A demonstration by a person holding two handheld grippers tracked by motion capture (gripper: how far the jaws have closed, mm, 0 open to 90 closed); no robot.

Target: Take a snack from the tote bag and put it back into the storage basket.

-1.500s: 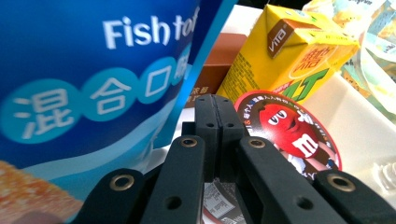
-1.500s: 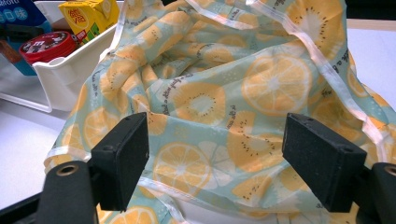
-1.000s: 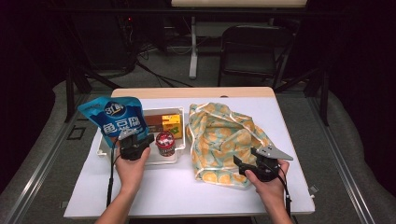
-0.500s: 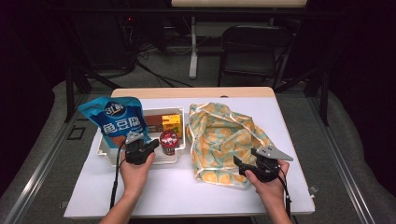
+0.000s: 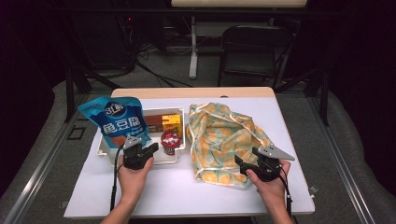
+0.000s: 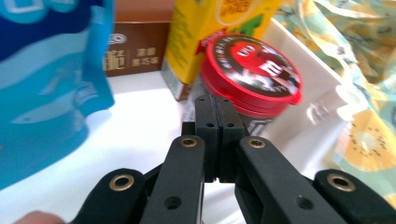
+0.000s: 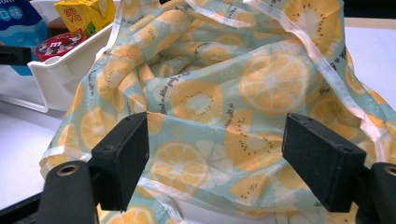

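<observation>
The left gripper point(image 5: 148, 150) sits at the near edge of the white tray point(image 5: 103, 148) with its jaws pressed together and nothing between them, its tips just short of the red-lidded tub point(image 6: 252, 74) standing in the tray's near right corner. The right gripper point(image 5: 243, 164) rests at the near edge of the lemon-print bag point(image 5: 224, 135), which lies crumpled on the table just right of the tray; its jaws are spread wide over the cloth and pinch nothing. If the tub is what gets packed, the closed left jaws must open first; pushing in as they are would probably knock it against the yellow carton point(image 6: 210, 32) behind it or tip it over. The blue pouch point(image 5: 119, 120) leaning on the tray's left side could topple if bumped. On the right, a shallow bite may catch only one layer of slippery cloth, so the bag's mouth stays shut.
</observation>
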